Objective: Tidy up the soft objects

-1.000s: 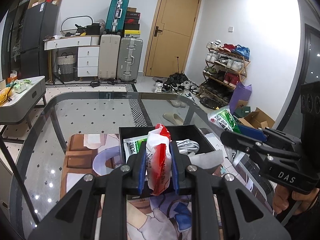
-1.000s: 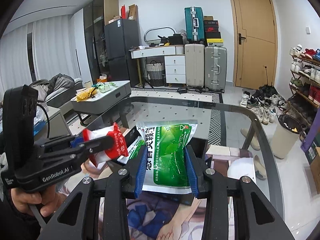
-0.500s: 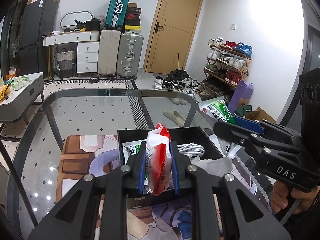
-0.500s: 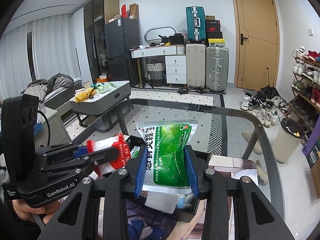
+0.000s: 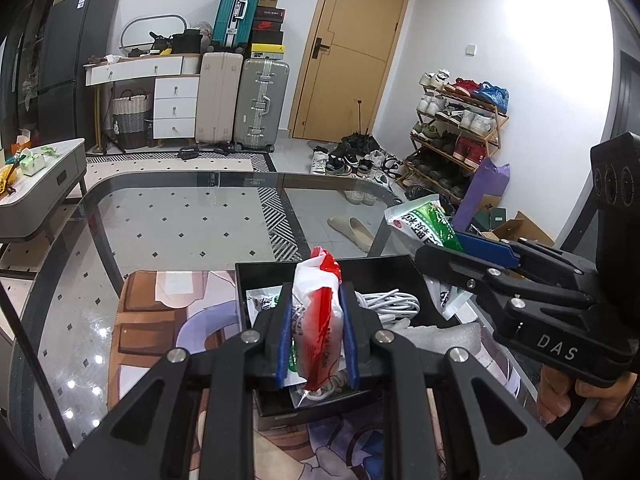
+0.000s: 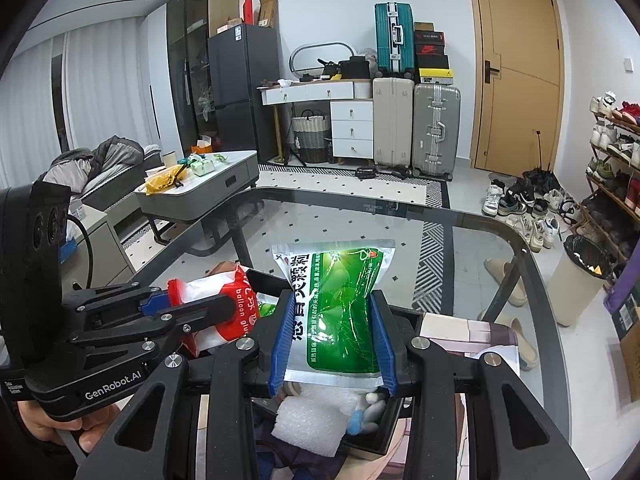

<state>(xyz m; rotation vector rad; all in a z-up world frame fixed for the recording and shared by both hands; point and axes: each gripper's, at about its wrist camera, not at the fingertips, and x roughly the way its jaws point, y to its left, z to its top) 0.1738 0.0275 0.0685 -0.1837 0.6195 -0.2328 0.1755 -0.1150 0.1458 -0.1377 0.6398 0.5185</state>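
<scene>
My left gripper (image 5: 316, 332) is shut on a red and white balloon pack (image 5: 318, 320) and holds it above the black box (image 5: 320, 270). My right gripper (image 6: 330, 340) is shut on a green and white sachet (image 6: 340, 300), held over the box's right part. The right gripper also shows in the left wrist view (image 5: 500, 264) with the sachet (image 5: 424, 220). The left gripper shows in the right wrist view (image 6: 168, 312) with the balloon pack (image 6: 224, 300). In the box lie a white cable coil (image 5: 390, 304), a green sachet (image 5: 262, 300) and white foam (image 6: 312, 416).
The box stands on a printed mat (image 5: 160, 320) on a glass table (image 5: 180, 216). A second white foam sheet (image 5: 440, 334) lies right of the box. A grey coffee table (image 6: 200, 188), suitcases (image 6: 436, 128) and a shoe rack (image 5: 456, 128) stand on the floor beyond.
Both grippers have pulled back and risen a little with their packs still held. The box now sits lower and nearer in both views.
</scene>
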